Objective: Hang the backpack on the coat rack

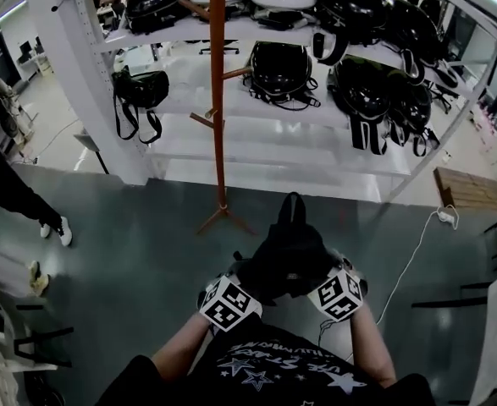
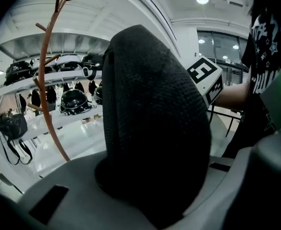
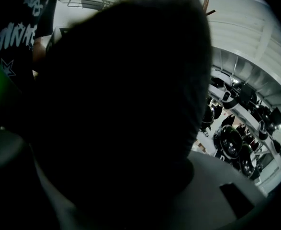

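Note:
A black backpack (image 1: 290,256) hangs in front of me, carried between both grippers above the grey floor. My left gripper (image 1: 241,281) is shut on its left side, where dark mesh fabric (image 2: 154,128) fills the jaws. On the bag's right side my right gripper (image 1: 333,281) is shut too, and the backpack (image 3: 121,104) blocks most of the right gripper view. The brown wooden coat rack (image 1: 218,100) stands straight ahead on the floor, its pegs bare. It also shows as a curved pole (image 2: 47,80) in the left gripper view, and its top (image 3: 206,6) peeks over the bag.
White shelving (image 1: 256,134) behind the rack holds several black helmets and a black bag (image 1: 140,91). A person's legs (image 1: 11,193) stand at the left. A wooden bench (image 1: 468,190), a white cable (image 1: 409,260) and dark chair frames lie at the right.

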`<action>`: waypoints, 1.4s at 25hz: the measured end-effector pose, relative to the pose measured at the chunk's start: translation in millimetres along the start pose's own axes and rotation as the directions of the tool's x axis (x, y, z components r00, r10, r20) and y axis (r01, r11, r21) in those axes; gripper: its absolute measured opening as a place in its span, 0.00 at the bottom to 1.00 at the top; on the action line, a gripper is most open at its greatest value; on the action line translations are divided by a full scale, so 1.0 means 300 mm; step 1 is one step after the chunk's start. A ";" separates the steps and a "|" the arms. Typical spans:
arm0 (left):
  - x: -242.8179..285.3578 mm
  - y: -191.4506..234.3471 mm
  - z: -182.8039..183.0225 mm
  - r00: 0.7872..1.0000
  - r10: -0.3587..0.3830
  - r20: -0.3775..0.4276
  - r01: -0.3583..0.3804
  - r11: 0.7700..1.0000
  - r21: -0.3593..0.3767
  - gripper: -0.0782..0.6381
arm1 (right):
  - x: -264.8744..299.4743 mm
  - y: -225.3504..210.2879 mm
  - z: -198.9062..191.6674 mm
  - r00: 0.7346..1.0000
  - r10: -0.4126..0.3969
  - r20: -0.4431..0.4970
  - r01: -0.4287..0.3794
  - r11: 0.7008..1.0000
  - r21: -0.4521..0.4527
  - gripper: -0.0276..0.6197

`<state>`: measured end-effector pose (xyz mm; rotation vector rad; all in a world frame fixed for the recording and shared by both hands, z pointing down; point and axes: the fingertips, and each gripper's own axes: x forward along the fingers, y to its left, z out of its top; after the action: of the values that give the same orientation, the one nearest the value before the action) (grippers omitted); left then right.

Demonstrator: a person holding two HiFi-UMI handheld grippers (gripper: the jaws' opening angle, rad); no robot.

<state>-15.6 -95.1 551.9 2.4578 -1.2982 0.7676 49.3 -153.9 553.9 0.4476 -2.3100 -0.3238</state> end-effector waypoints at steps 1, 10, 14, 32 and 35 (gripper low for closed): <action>0.007 0.063 0.051 1.000 0.014 0.020 -0.014 1.000 0.002 0.22 | 0.022 -0.067 0.047 1.000 -0.010 0.010 0.010 1.000 -0.016 0.32; 0.016 0.442 0.353 0.980 0.151 0.128 -0.155 0.988 0.019 0.22 | 0.151 -0.455 0.364 0.993 -0.054 0.108 0.069 0.987 -0.142 0.32; 0.068 0.539 0.393 0.967 0.223 0.121 -0.224 0.975 -0.004 0.22 | 0.236 -0.555 0.400 0.990 -0.005 0.144 0.032 0.982 -0.185 0.32; 0.187 0.958 0.625 0.781 0.620 0.070 -0.603 0.779 -0.170 0.22 | 0.565 -0.967 0.685 0.895 0.334 0.296 -0.146 0.846 -0.513 0.33; 0.196 1.001 0.639 0.749 0.660 0.055 -0.641 0.743 -0.195 0.22 | 0.606 -0.993 0.713 0.877 0.376 0.299 -0.165 0.820 -0.548 0.33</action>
<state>-171.8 -393.0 420.7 1.9155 -2.2276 0.6117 -158.4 -477.6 414.3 -0.2518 -2.4980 -0.9228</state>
